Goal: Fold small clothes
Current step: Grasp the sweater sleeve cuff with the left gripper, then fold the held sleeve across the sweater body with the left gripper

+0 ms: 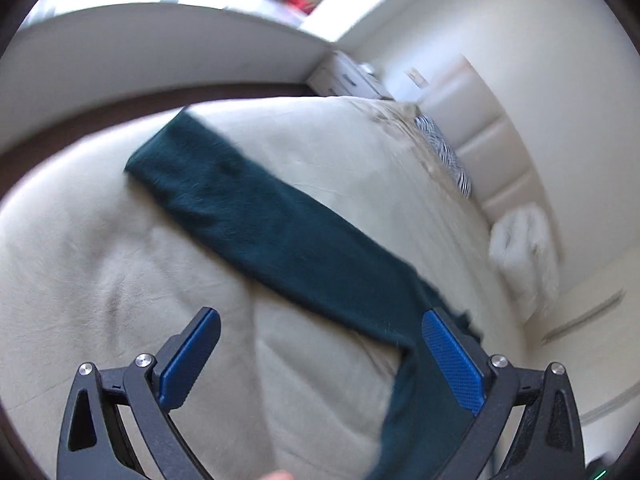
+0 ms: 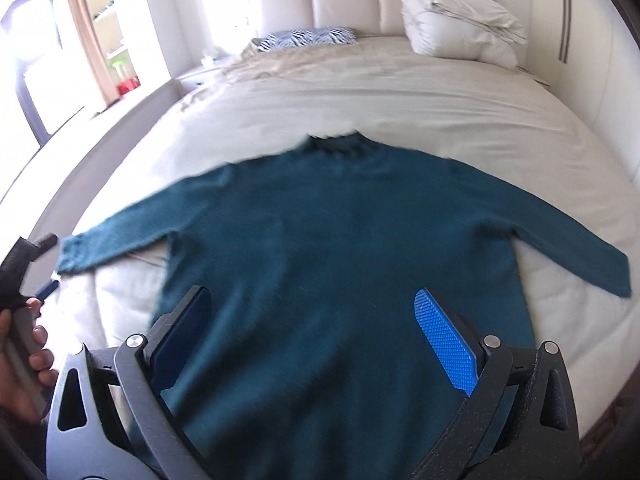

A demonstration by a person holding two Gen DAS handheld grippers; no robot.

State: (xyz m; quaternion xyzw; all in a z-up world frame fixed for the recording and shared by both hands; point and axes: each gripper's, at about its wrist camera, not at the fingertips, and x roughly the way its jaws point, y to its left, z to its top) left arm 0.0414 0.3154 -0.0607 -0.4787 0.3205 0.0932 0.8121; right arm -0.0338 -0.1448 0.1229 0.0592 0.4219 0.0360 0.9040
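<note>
My left gripper (image 1: 320,354) and right gripper (image 2: 316,340) hang released; the sweater (image 2: 340,248) lies flat ahead, its sleeve (image 1: 256,216) running toward upper left, nearer my left.

Your left gripper (image 1: 320,344) is wide open, its blue pads at 8 and 4 o'clock. Your right gripper (image 2: 320,320) is wide open too. Your left hand (image 2: 24,364) holds its handle at 9 o'clock.

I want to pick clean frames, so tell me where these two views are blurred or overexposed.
Left wrist view: motion smear on the dark teal knit sweater, worst near the white rolled duvet; window at top blown out. Right wrist view: sweater collar blurred, left-side window glare washes out detail, blue finger pads stay sharp.
</note>
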